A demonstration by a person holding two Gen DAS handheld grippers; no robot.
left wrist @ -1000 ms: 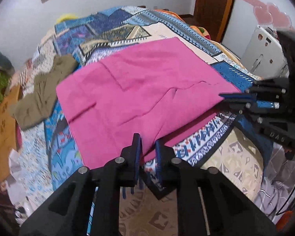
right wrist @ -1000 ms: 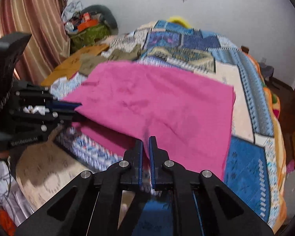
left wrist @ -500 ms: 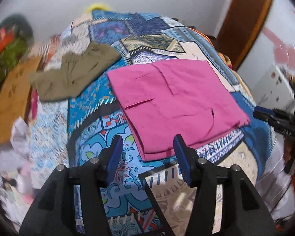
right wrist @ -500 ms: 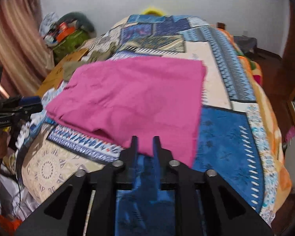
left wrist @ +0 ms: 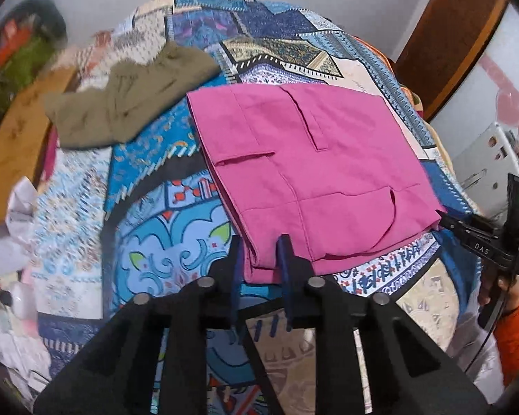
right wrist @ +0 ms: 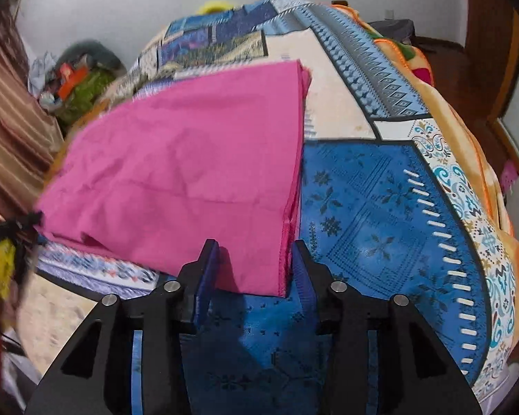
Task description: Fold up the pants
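Pink pants (left wrist: pixel 315 173), one pair, folded on bedspread (right wrist: pixel 380 224); both grippers' jaws open astride its corners, seemingly unclamped.

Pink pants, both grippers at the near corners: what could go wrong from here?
1. The left gripper is open around a stacked corner of the pants; closing shallow may catch only some layers and undo the fold.
2. The right gripper straddles the hem corner with jaws wide; the edge could slip out.
3. The olive garment lies close beyond the pants; a far fold might land on it.
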